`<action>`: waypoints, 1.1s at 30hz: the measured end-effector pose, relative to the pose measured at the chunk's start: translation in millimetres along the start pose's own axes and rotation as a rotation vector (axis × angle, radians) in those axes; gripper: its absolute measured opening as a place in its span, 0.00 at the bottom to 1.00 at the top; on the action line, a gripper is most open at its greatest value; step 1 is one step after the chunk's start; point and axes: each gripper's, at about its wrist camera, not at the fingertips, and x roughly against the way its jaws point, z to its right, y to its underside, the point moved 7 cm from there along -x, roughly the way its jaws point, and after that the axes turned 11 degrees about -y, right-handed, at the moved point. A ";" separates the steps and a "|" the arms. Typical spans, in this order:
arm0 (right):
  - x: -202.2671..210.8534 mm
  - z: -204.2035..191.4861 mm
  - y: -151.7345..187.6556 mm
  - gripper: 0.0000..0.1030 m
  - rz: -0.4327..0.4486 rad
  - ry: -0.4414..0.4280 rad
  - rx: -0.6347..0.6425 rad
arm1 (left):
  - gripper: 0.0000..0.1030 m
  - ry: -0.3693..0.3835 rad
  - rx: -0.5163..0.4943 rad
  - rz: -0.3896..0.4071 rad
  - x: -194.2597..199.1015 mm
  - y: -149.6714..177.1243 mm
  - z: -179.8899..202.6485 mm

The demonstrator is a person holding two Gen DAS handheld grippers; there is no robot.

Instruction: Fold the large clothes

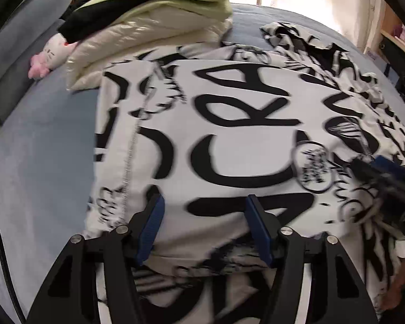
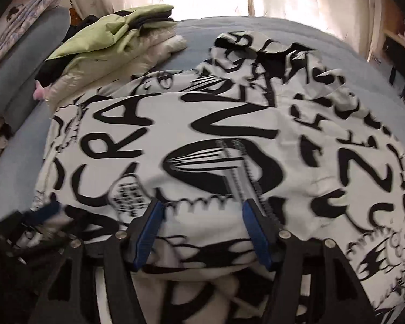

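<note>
Half-folded white jacket with black graffiti lettering (image 1: 229, 135) on blue bed (image 1: 40, 162).
Left claw (image 1: 202, 224) and right claw (image 2: 202, 226) spread, empty; hood and right side look unfolded.

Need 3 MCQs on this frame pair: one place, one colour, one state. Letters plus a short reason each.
1. Where is the pile of folded clothes relative to the black-and-white printed jacket?
A. beyond its far left corner
B. under it
C. at its near right edge

2. What colour is the top garment of that pile?
A. red
B. light green
C. navy

3. How does the left hand-held gripper stand?
A. shut on a sleeve
B. open over the jacket
C. out of view

Answers:
1 A: the pile sits on the blue bed cover past the jacket's far left corner.
2 B: light green fabric lies on top.
3 B: its blue pads are spread apart, with nothing pinched between them.
</note>
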 end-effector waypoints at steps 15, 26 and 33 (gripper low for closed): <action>22.7 77.7 24.7 0.64 0.073 0.165 -0.152 | 0.60 0.029 0.004 0.053 -3.1 -2.0 -24.3; 16.1 81.1 30.1 0.84 0.077 0.185 -0.168 | 0.60 0.034 0.015 0.059 -3.2 -1.5 -24.6; 12.3 82.6 31.5 0.87 0.061 0.193 -0.182 | 0.60 0.052 0.026 0.068 1.5 -2.5 -26.8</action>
